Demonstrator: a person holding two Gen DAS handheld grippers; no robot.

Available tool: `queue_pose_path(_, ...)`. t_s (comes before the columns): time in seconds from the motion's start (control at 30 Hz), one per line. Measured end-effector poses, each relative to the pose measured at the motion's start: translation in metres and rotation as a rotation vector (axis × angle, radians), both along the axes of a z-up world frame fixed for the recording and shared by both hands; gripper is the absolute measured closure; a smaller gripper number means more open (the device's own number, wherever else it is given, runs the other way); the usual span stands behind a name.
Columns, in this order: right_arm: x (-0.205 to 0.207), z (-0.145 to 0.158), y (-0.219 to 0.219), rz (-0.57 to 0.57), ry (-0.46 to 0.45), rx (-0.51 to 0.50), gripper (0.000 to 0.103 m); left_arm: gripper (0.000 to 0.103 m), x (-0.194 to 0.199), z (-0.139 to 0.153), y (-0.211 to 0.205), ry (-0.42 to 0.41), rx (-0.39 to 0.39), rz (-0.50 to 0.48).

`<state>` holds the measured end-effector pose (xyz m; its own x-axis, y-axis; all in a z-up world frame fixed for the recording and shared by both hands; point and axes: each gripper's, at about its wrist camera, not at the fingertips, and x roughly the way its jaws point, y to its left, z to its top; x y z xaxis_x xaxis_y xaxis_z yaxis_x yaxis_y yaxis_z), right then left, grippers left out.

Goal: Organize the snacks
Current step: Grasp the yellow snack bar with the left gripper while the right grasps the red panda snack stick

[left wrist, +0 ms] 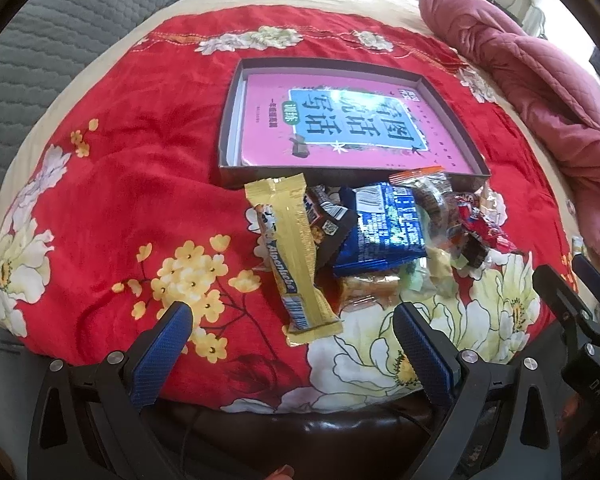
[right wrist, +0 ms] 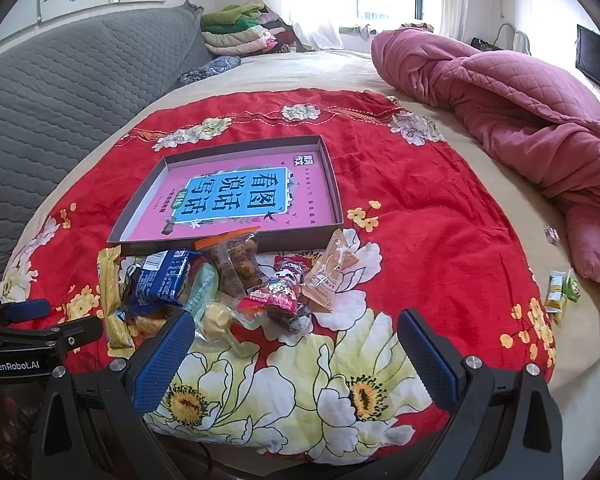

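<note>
A pile of wrapped snacks lies on a red floral blanket in front of a shallow dark box holding a pink book. A long yellow Alpenliebe bar lies nearest, beside a blue packet and red candies. My left gripper is open and empty, just short of the yellow bar's near end. In the right wrist view the box, blue packet, red candy and a clear orange wrapper show. My right gripper is open and empty just before the pile.
A crumpled pink quilt lies at the right. A grey quilted headboard is at the left. Two small green-yellow sachets lie on the beige sheet at the right edge. Folded clothes are stacked at the back.
</note>
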<state>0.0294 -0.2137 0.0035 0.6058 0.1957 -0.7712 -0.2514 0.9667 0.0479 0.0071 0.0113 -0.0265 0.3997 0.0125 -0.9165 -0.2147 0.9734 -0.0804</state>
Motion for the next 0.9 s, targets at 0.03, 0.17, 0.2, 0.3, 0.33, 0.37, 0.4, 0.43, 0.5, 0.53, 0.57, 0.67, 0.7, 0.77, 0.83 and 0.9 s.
queue_pose_path(0.03, 0.001, -0.001, 0.001, 0.000, 0.003, 0.000, 0.001, 0.003, 0.001, -0.002, 0.001, 0.006, -0.002, 0.003)
queue_pose_path(0.17, 0.006, -0.005, 0.002, 0.004, 0.010, 0.008, 0.001, 0.003, 0.002, -0.006, 0.005, 0.016, -0.007, 0.010)
queue_pose_path(0.2, 0.007, -0.005, 0.003, 0.005, 0.011, 0.010, 0.001, 0.003, 0.002, -0.007, 0.005, 0.018, -0.009, 0.013)
queue_pose_path(0.3, 0.010, -0.008, 0.004, 0.009, 0.016, 0.016, 0.001, 0.003, 0.004, -0.011, 0.010, 0.026, -0.017, 0.028)
queue_pose_path(0.33, 0.010, -0.009, 0.004, 0.010, 0.019, 0.018, 0.001, 0.003, 0.005, -0.012, 0.012, 0.026, -0.021, 0.033)
queue_pose_path(0.37, 0.011, -0.009, 0.005, 0.011, 0.021, 0.020, 0.001, 0.003, 0.005, -0.013, 0.015, 0.027, -0.025, 0.037)
queue_pose_path(0.4, 0.012, -0.010, 0.005, 0.012, 0.022, 0.025, 0.001, 0.003, 0.006, -0.013, 0.017, 0.027, -0.028, 0.045)
queue_pose_path(0.43, 0.013, -0.010, 0.005, 0.013, 0.022, 0.027, 0.001, 0.003, 0.006, -0.014, 0.021, 0.026, -0.031, 0.056)
queue_pose_path(0.5, 0.015, -0.011, 0.005, 0.012, 0.022, 0.031, 0.001, 0.003, 0.007, -0.017, 0.028, 0.030, -0.041, 0.073)
queue_pose_path(0.53, 0.017, -0.011, 0.005, 0.012, 0.022, 0.034, 0.001, 0.003, 0.008, -0.018, 0.031, 0.032, -0.043, 0.079)
queue_pose_path(0.57, 0.018, -0.012, 0.005, 0.012, 0.022, 0.037, 0.001, 0.003, 0.009, -0.020, 0.033, 0.035, -0.046, 0.083)
queue_pose_path(0.67, 0.023, -0.014, 0.006, 0.012, 0.026, 0.039, 0.001, 0.003, 0.011, -0.025, 0.037, 0.051, -0.057, 0.096)
queue_pose_path(0.7, 0.024, -0.015, 0.006, 0.012, 0.026, 0.040, 0.001, 0.003, 0.013, -0.028, 0.038, 0.056, -0.067, 0.098)
queue_pose_path(0.77, 0.027, -0.016, 0.007, 0.009, 0.024, 0.042, 0.001, 0.003, 0.016, -0.032, 0.039, 0.070, -0.077, 0.099)
queue_pose_path(0.83, 0.031, -0.018, 0.007, 0.007, 0.029, 0.044, 0.001, 0.003, 0.020, -0.037, 0.038, 0.081, -0.093, 0.092)
queue_pose_path(0.9, 0.034, -0.022, 0.007, 0.001, 0.044, 0.048, 0.001, 0.003, 0.022, -0.041, 0.037, 0.087, -0.103, 0.087)
